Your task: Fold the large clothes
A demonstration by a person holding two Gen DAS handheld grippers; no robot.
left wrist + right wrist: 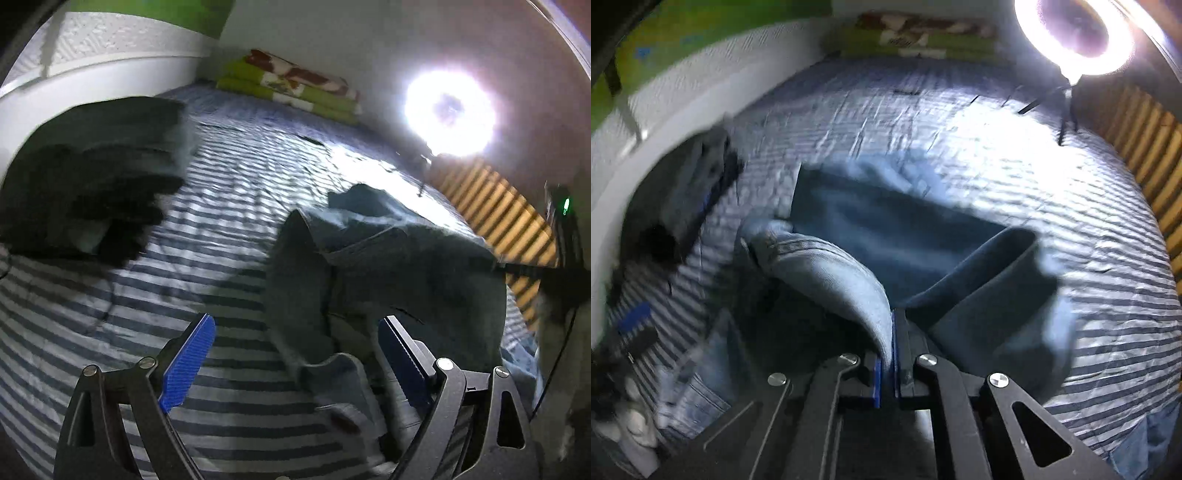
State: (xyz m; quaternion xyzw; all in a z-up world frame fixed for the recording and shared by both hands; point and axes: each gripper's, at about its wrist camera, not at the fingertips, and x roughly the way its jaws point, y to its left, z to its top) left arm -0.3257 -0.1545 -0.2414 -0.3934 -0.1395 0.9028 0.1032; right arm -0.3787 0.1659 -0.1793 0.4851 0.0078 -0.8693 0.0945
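- Denim edge of the jeans (827, 266) is sitting clamped in my right fingers (886, 354); I'm keeping that pinch firm.
- Left fingers (295, 343) are hanging spread wide and empty above the striped bed (221, 177), needing the matching edge.

The left gripper (295, 334) sits at the bottom of its frame, blue pads spread wide apart and angled downward. The right gripper (893, 321), at lower centre of its frame, has its pads clamped together on denim fabric (849, 273).

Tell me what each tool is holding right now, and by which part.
The right tool is shut on the jeans, pinching a folded edge of the denim. The left tool is open over the jeans, holding nothing.
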